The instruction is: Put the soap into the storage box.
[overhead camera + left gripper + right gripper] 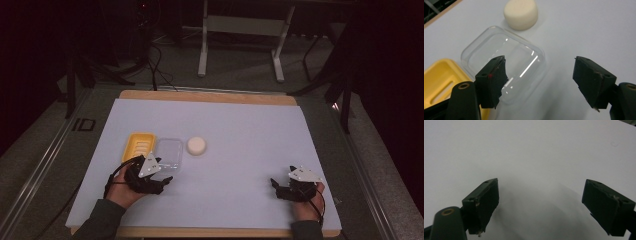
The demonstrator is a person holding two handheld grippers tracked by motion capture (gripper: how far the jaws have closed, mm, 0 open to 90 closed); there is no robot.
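Jaws on your left gripper [540, 82] are standing wide apart and empty, with the clear lid [504, 63] lying just beyond them, slightly left. Your right gripper [540, 205], equally spread and holding nothing, is sitting well apart over bare sheet.

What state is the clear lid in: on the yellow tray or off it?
Off. The clear lid lies flat on the table beside the yellow tray, with the open left tool just above it.
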